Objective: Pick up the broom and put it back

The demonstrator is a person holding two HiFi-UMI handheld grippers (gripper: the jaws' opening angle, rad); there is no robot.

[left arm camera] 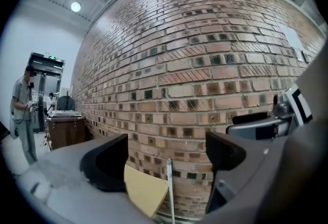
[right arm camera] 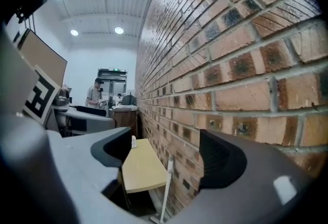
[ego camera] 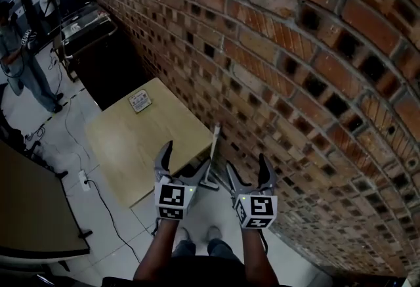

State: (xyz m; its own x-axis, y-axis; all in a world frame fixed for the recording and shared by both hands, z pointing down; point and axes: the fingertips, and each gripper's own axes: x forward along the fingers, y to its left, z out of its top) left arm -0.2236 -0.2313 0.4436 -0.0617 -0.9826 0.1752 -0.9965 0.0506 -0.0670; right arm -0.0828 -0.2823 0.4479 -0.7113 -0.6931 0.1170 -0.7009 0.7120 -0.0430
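- Head view shows the broom (ego camera: 214,154) standing nearly upright, its pale handle leaning on the brick wall (ego camera: 308,82) just beside the near corner of the wooden table (ego camera: 131,148). Its foot is on the floor (ego camera: 105,226) below.
- The left gripper (ego camera: 187,159) and right gripper (ego camera: 247,166) hang side by side just short of the handle. Both have their jaws spread and nothing between the pads.
- Each gripper view shows the handle low in the gap between its jaws, some way ahead and not touched.
- I judge this to be the reach before the pick-up; no grasp has been made.
- The next move probably calls for one gripper to go forward and down until the thin handle sits between its pads, then to close squarely on it.
- The handle stands in a tight spot, with the wall touching it on the right and the table edge close on the left. A wide jaw could knock either one.
- The foot is mostly hidden behind the grippers, so how firmly it rests is unclear; a nudge may make it slide along the wall.
- Open floor lies behind and to the left, so lifting the broom up and back looks the freest way out.
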